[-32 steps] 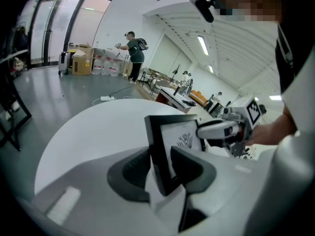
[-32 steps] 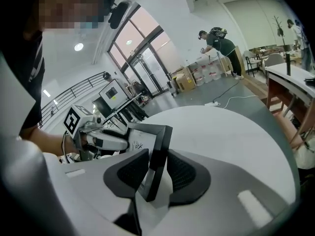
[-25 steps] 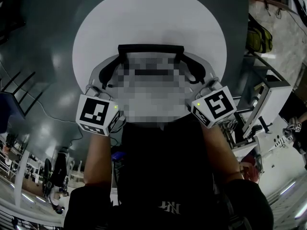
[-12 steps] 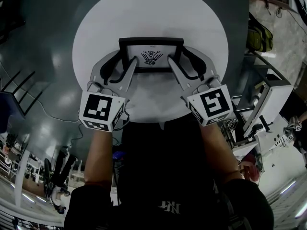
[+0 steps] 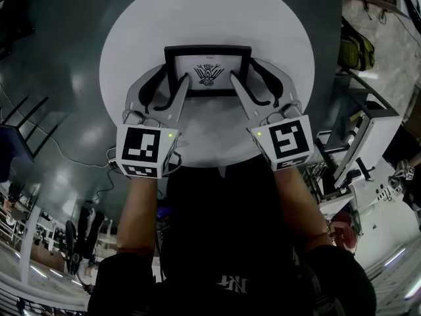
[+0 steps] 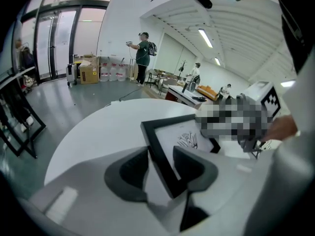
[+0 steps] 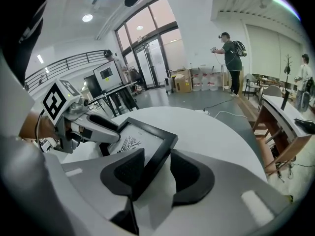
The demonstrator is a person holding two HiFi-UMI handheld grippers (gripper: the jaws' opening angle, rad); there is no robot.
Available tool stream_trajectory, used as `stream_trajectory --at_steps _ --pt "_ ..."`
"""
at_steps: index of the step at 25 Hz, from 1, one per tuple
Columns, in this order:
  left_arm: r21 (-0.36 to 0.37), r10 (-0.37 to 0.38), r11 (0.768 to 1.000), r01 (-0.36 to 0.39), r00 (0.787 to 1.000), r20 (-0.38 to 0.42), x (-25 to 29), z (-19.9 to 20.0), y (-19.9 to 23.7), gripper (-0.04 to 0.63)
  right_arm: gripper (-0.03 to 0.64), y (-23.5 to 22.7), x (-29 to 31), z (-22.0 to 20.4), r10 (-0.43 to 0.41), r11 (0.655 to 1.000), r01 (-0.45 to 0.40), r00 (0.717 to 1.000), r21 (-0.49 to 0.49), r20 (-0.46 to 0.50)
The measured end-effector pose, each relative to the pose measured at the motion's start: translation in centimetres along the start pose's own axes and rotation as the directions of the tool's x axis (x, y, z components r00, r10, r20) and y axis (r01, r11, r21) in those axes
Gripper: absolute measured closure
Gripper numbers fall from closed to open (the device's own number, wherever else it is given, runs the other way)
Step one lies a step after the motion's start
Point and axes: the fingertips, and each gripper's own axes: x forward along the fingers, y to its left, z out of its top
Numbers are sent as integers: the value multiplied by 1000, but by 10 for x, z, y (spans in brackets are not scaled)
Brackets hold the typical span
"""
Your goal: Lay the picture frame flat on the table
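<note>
The black picture frame (image 5: 207,71) with a white print lies flat, face up, on the round white table (image 5: 131,31). My left gripper (image 5: 172,79) straddles the frame's left bar (image 6: 158,144), and my right gripper (image 5: 245,78) straddles its right bar (image 7: 156,157). Both pairs of jaws are opening. In the left gripper view a gap shows between each pad of the left gripper (image 6: 161,154) and the bar. In the right gripper view the pads of the right gripper (image 7: 157,157) also stand off the bar. The left gripper (image 7: 74,117) shows there at the frame's far side.
The table's edge curves close behind the frame. A desk (image 7: 285,127) with a cable on the floor stands to the right, with boxes (image 7: 184,82) by glass doors. People (image 6: 143,53) stand far off. A black chair (image 5: 20,137) is left of the table, and a bag (image 5: 355,51) and equipment (image 5: 368,137) right.
The frame's top edge has moved away from me and its print now faces up. Both pairs of jaws have spread off its side bars, and both marker cubes have drawn nearer to me.
</note>
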Motion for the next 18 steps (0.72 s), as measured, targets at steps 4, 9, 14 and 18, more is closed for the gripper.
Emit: stream_trajectory --at_steps 4,9,14,18 --pt "32 25 999 -25 999 -20 2 0 -1 434 446 -1 1 -3 -11 1000 11 1000 -9 -15" --pt "65 54 997 -52 998 -35 -1 -2 -1 433 445 3 1 -4 -31 999 30 999 -42 -29" --pt "80 74 994 -70 996 -48 0 -1 -2 433 445 1 2 -4 -50 997 48 998 -54 -31" --pt "87 79 993 -75 996 -52 -4 -2 -5 431 445 5 -3 -4 -65 996 63 998 -70 -26"
